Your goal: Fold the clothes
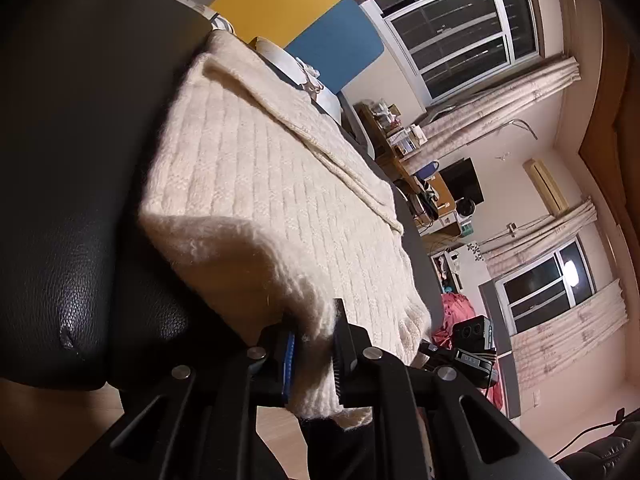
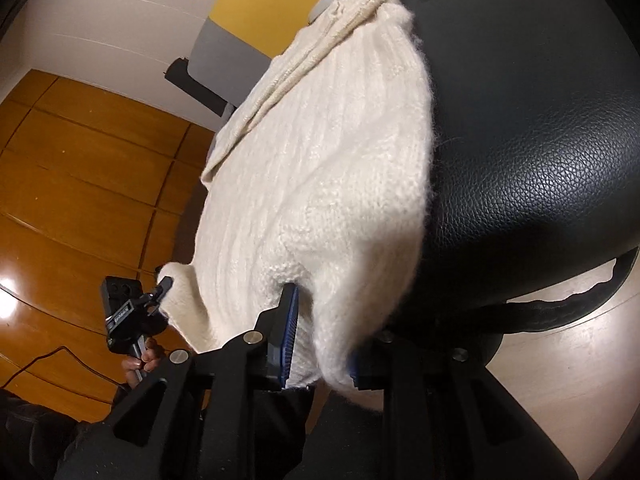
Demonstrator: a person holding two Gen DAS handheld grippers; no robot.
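Observation:
A cream ribbed knit sweater (image 1: 260, 184) lies spread over a black leather seat (image 1: 80, 160). My left gripper (image 1: 314, 344) is shut on the sweater's near hem at one corner. My right gripper (image 2: 320, 344) is shut on the near hem at the other corner of the sweater (image 2: 328, 152), which drapes over the black seat (image 2: 540, 140). The left gripper also shows in the right wrist view (image 2: 160, 292), pinching the hem. The right gripper's body shows in the left wrist view (image 1: 472, 344), beyond the hem.
A white object and a small pale item (image 1: 296, 68) sit at the sweater's far end. A desk with clutter (image 1: 420, 184), windows and curtains are beyond. A wooden wardrobe (image 2: 80, 184) stands to the left. A pink cloth (image 1: 456, 312) lies on the floor.

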